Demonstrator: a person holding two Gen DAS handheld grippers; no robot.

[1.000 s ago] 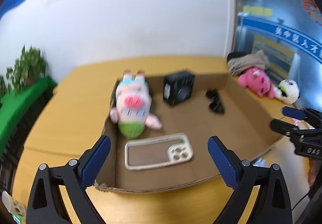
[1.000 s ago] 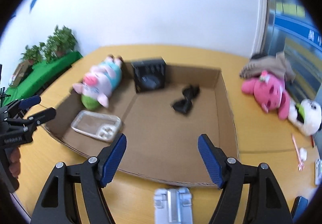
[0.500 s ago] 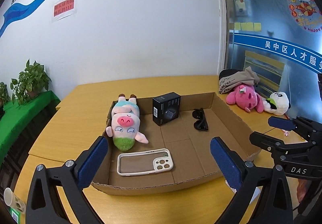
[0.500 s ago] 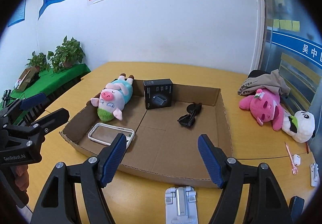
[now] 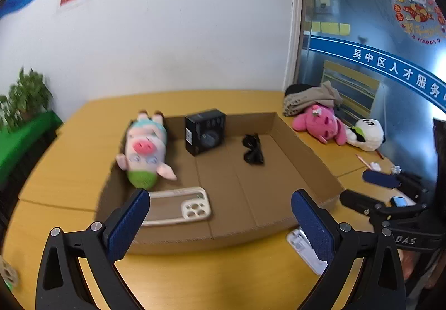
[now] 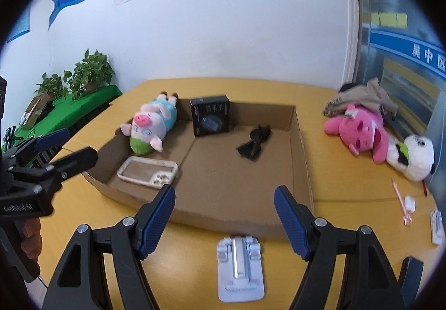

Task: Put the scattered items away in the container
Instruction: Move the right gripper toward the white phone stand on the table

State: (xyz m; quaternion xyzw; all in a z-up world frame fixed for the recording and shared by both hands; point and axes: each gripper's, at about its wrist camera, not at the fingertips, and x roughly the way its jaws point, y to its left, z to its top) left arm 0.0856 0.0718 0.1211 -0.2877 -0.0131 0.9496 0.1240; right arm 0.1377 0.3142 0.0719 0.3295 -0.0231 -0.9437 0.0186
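A shallow cardboard box [image 5: 303, 148] [image 6: 302, 148] lies on the yellow table. Inside it are a pig plush [image 5: 143, 148] [image 6: 152, 126], a black carton [image 5: 206, 131] [image 6: 211, 120], dark sunglasses [image 5: 253, 149] [image 6: 255, 142] and a pale phone case [image 5: 178, 205] [image 6: 147, 170]. My left gripper [image 5: 220, 215] hangs open over the box's near edge, holding nothing. My right gripper [image 6: 224, 216] is open too, above a white phone stand [image 6: 240, 268] [image 5: 305, 251] on the table in front of the box.
A pink plush [image 6: 359, 128] [image 5: 320, 121], a panda plush [image 6: 412, 154] [image 5: 368, 134] and a folded garment [image 6: 359, 98] lie right of the box. A pink pen [image 6: 401, 202], small white items [image 6: 436, 226] and potted plants [image 6: 89, 73] on a green ledge are nearby.
Both views have shifted slightly; the left gripper drifted sideways toward the box's near right corner, and the right gripper moved so the phone stand sits closer between its fingers. Both stayed open.
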